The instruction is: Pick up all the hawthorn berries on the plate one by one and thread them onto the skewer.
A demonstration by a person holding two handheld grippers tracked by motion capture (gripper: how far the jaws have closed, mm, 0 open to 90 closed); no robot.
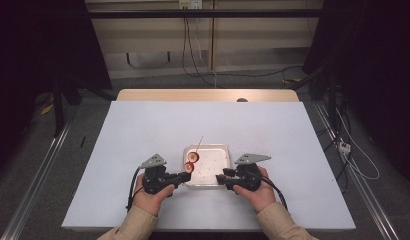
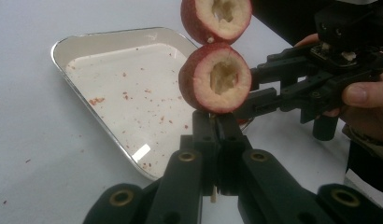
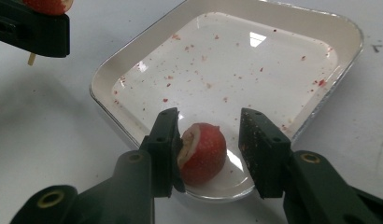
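left claw (image 2: pixel 213 135) clamped tight on a skewer (image 2: pixel 212 193) with two hollowed red fruit pieces (image 2: pixel 215 77) over the tray's (image 3: pixel 110 70) left edge, right claw (image 3: pixel 210 149) apart around a loose red fruit piece (image 3: pixel 203 153) at the tray's near edge, left jaw touching it, white bench (image 1: pixel 143 130)

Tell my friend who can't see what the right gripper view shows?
A red cored fruit sits in a white tray between the right gripper's open jaws; one jaw touches it, the other stands apart. Red crumbs speckle the tray.

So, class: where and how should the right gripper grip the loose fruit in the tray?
Grip the fruit across its rounded red flanks, coming level over the tray's near rim. The right gripper already straddles it; its cut face is turned toward one jaw.
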